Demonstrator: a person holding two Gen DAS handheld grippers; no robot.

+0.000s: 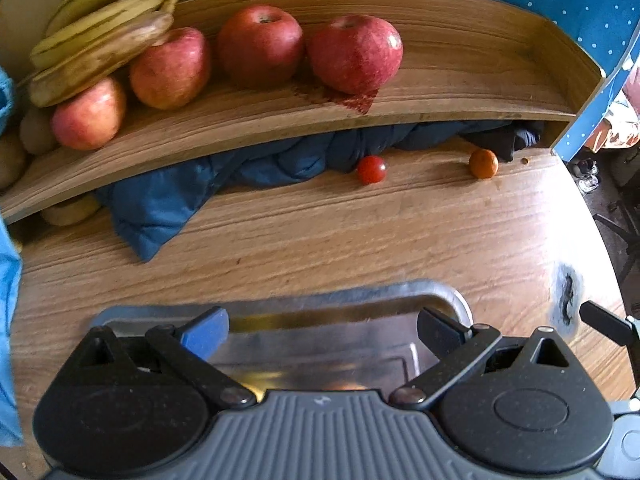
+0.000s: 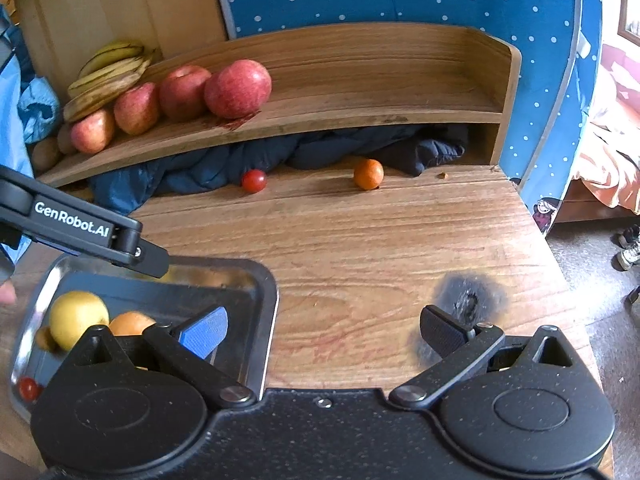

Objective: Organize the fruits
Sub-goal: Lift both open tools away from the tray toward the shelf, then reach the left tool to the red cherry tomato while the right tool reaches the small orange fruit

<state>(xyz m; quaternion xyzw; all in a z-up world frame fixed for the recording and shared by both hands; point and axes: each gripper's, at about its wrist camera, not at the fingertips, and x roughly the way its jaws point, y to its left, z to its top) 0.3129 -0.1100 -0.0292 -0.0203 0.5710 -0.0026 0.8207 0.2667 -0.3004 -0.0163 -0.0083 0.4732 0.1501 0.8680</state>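
The wooden tabletop (image 2: 360,240) carries a metal tray (image 2: 264,280), a tomato (image 2: 254,181), an orange (image 2: 368,174) and blue cloth (image 2: 192,176); the shelf (image 2: 360,108) holds apples (image 2: 238,88) and bananas (image 2: 108,76).

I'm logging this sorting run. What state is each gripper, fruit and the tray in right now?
left gripper: open, empty, over the tray.
right gripper: open, empty.
metal tray: holds several fruits.
cherry tomato: loose on the table.
small orange: loose on the table.
apples: lined up on the shelf.
bananas: resting on apples.
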